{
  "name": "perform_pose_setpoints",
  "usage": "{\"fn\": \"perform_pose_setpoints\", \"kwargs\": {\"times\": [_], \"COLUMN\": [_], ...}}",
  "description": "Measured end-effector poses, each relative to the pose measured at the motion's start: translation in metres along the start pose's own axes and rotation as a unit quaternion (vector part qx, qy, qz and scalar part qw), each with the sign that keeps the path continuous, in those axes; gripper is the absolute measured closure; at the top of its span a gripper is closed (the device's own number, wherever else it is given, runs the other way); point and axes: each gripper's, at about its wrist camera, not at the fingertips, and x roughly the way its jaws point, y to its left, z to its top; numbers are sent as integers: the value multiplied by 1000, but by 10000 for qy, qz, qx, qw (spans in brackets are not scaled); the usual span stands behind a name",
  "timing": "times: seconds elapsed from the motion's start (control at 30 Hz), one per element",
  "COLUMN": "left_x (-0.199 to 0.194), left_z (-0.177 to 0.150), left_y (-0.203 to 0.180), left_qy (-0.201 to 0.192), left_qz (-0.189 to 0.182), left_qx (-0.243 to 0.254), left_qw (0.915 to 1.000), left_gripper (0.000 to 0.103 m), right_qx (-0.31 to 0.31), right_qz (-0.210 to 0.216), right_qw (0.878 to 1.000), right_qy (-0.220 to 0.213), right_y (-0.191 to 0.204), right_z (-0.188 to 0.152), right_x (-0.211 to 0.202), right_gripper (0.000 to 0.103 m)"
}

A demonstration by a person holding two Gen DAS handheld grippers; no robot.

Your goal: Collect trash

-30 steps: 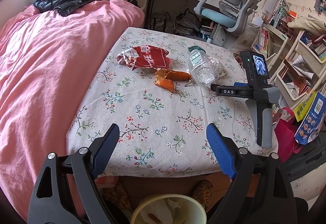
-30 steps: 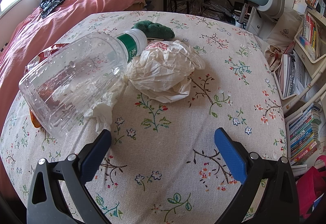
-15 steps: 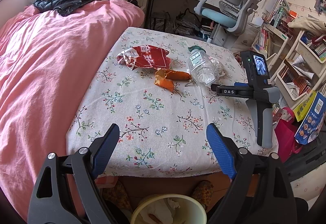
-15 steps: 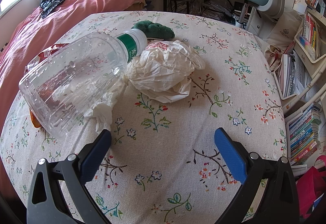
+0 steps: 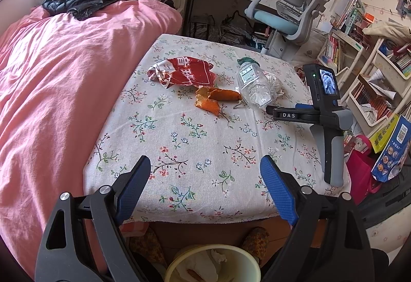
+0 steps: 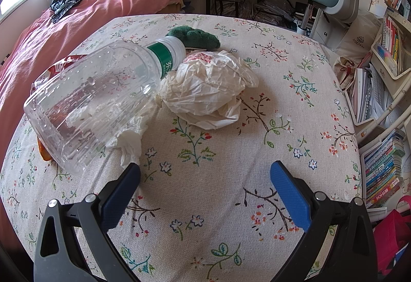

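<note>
floral cloth covers the table (image 5: 195, 133) where all the trash lies, and i see both my tools hanging over it with nothing in them. my left gripper (image 5: 205, 169) sits above the near edge of the table, its blue fingers (image 5: 133, 188) spread wide apart over bare cloth. straight below it, off the table edge, a pale yellow bin (image 5: 246, 260) stands on the floor with crumpled paper already inside. toward the far half of the table i see a red snack wrapper (image 5: 187, 73), flattened and crinkled, and just beside it on the near side some orange peel (image 5: 214, 99). next to the peel lies a clear plastic bottle (image 6: 90, 102) on its side, green label near the neck, its base toward me. a crumpled white plastic bag (image 6: 208, 92) rests against the bottle's neck end, and a scrap of white tissue (image 6: 131, 138) pokes out from under the bottle body. behind the bottle's mouth sits a dark green cloth lump (image 6: 196, 37). my right gripper (image 6: 205, 174) hovers just short of the bag and bottle, fingers (image 6: 289, 192) wide apart and touching nothing; its left finger is near the tissue. a pink bed (image 5: 59, 81) flanks the table on the left side.
</note>
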Motion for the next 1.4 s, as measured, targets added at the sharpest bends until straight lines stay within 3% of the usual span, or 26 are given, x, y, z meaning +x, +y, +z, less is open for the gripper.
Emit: {"fn": "perform_pose_setpoints", "kwargs": {"times": [1.0,1.23,1.4], "left_x": [14,15,35], "left_z": [-2,24,46], "left_y": [-3,14,34], "left_qy": [128,-96,-99], "left_qz": [145,276,336], "left_qx": [129,84,-230], "left_qw": [9997,9995,9991], "left_gripper": [19,19,19], "right_qx": [-1,-2,-3], "right_qz": [1,2,3], "right_qw": [10000,10000,10000], "right_qy": [1,1,1], "right_y": [0,0,0], "right_z": [0,0,0], "right_x": [1,0,0], "right_gripper": [7,7,7]}}
